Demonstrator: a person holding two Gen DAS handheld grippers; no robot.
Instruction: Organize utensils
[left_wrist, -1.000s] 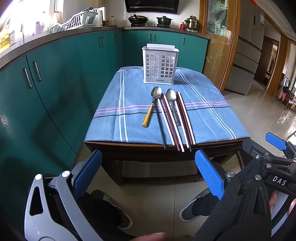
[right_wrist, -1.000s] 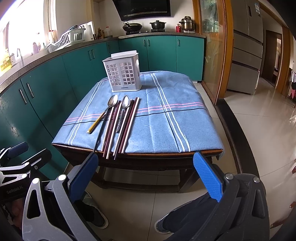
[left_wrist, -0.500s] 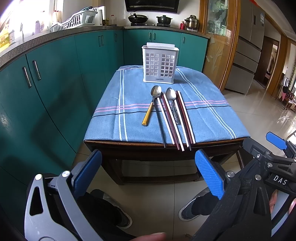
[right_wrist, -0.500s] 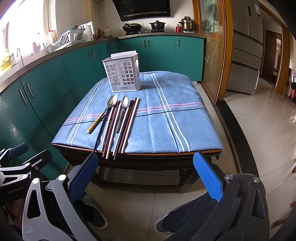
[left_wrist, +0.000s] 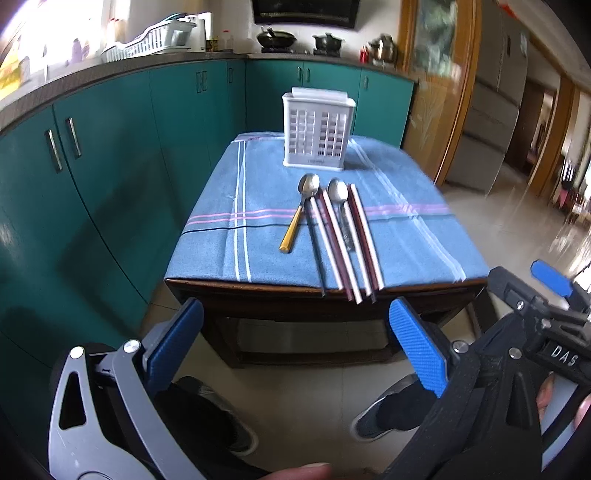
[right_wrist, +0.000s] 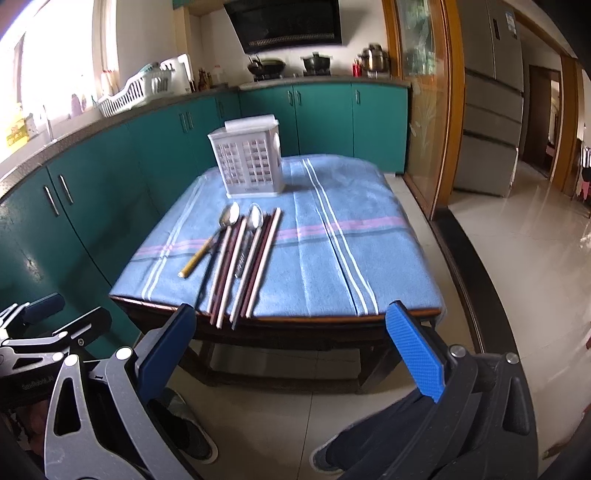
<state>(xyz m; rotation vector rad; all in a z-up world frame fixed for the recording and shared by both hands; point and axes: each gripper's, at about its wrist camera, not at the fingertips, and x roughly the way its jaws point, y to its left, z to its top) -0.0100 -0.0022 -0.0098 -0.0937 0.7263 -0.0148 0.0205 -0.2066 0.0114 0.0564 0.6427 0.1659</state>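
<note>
We have not started sorting yet, as far as we can judge. Every utensil lies flat on the table (left_wrist: 258, 291), and the white slotted holder (left_wrist: 317, 131) at the far end shows nothing poking above its rim; we cannot see down into it. Just in front of the holder lie two spoons side by side, the yellow-handled spoon (left_wrist: 299, 216) on the left, angled outward, and the all-metal spoon (left_wrist: 341, 206) to its right. Long dark-red chopsticks (left_wrist: 338, 243) lie between and beside them, running toward us with their near ends sticking out past the table edge. So the whole job is left: each piece has to be lifted and stood in the holder.

Our left gripper (left_wrist: 295, 338) hangs in front of the table's near edge, its blue pads wide apart and holding nothing. Our right gripper (right_wrist: 290, 339) does the same, spread wide and empty, well short of the utensils.

The table is dark wood under a blue striped cloth (right_wrist: 332, 266). Around it run teal cabinets (left_wrist: 110, 147), with a dish rack (right_wrist: 136, 90) on the counter, pots on the stove at the back, a steel fridge (right_wrist: 491, 92) to the right, and pale floor tiles.
</note>
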